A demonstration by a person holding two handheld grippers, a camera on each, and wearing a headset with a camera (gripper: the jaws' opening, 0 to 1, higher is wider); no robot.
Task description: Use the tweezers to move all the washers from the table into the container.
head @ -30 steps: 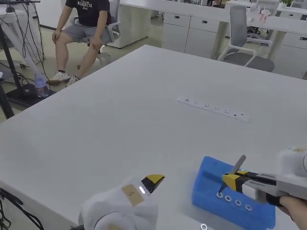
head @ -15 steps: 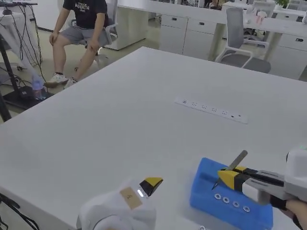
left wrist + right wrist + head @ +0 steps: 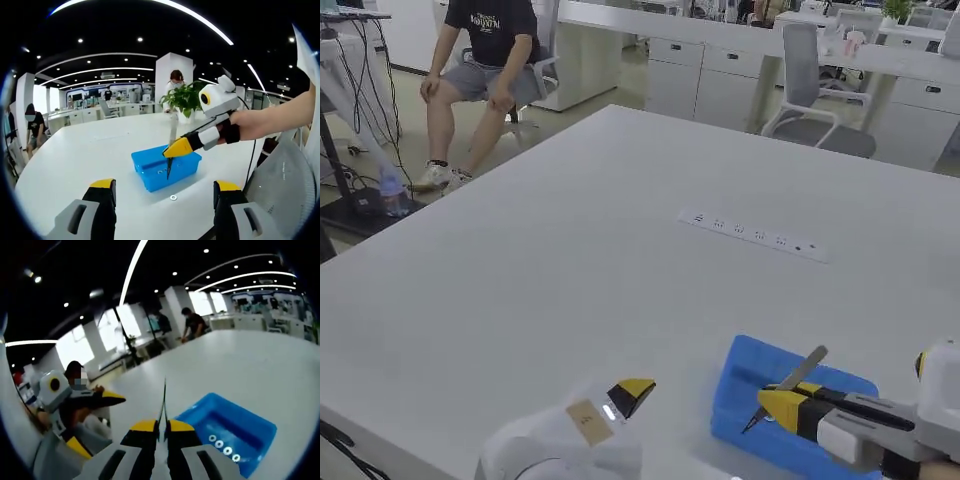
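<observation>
Blue container [image 3: 745, 365] holds four washers [image 3: 223, 447]; right gripper [image 3: 775, 400] pinches tweezers [image 3: 807, 364] over it, left gripper [image 3: 164, 184] spread; loose washer [image 3: 173, 197] on tabletop [image 3: 100, 150] beside container.

The container [image 3: 728, 400] sits on the table [image 3: 570, 260] close to its near edge, toward the right corner. A row of washers [image 3: 223, 447] lies inside it along the near wall. One more washer [image 3: 173, 197] lies on the table just outside that wall. The tweezers [image 3: 802, 365], between the jaws of the right gripper [image 3: 767, 404], point down over the container's left end, seemingly clear of its floor. The left gripper [image 3: 632, 390] is left of the container, by the near edge. A power strip [image 3: 752, 236] lies behind, well apart, toward the far edge.
</observation>
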